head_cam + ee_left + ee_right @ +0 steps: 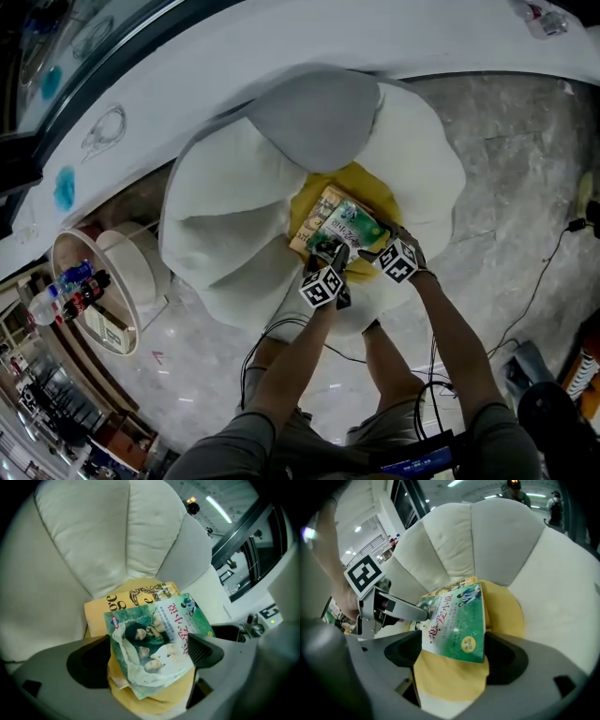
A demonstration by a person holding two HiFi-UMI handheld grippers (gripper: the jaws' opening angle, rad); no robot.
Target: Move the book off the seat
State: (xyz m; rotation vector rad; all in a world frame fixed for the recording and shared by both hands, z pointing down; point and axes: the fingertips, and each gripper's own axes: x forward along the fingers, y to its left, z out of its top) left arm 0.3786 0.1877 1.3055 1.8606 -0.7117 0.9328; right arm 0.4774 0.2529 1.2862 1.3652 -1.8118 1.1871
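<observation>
A green-covered book [345,225] lies on top of a yellow book [317,217] in the yellow centre of a flower-shaped seat [370,183] with white petal cushions. Both grippers reach down to the books from the near side. My left gripper [330,259] is open, and the green book [154,637] lies between its wide jaws, over the yellow book [119,603]. My right gripper [375,247] is open too, its jaws standing either side of the green book's [457,620] near corner. In the right gripper view, one of the left gripper's fingers [401,609] meets the book's left edge.
White petal cushions [220,178] and a grey one [319,112] ring the seat. A round side table [67,246] with bottles stands at the left. Cables [539,281] run over the marble floor at the right. A white curved counter [281,37] lies beyond the seat.
</observation>
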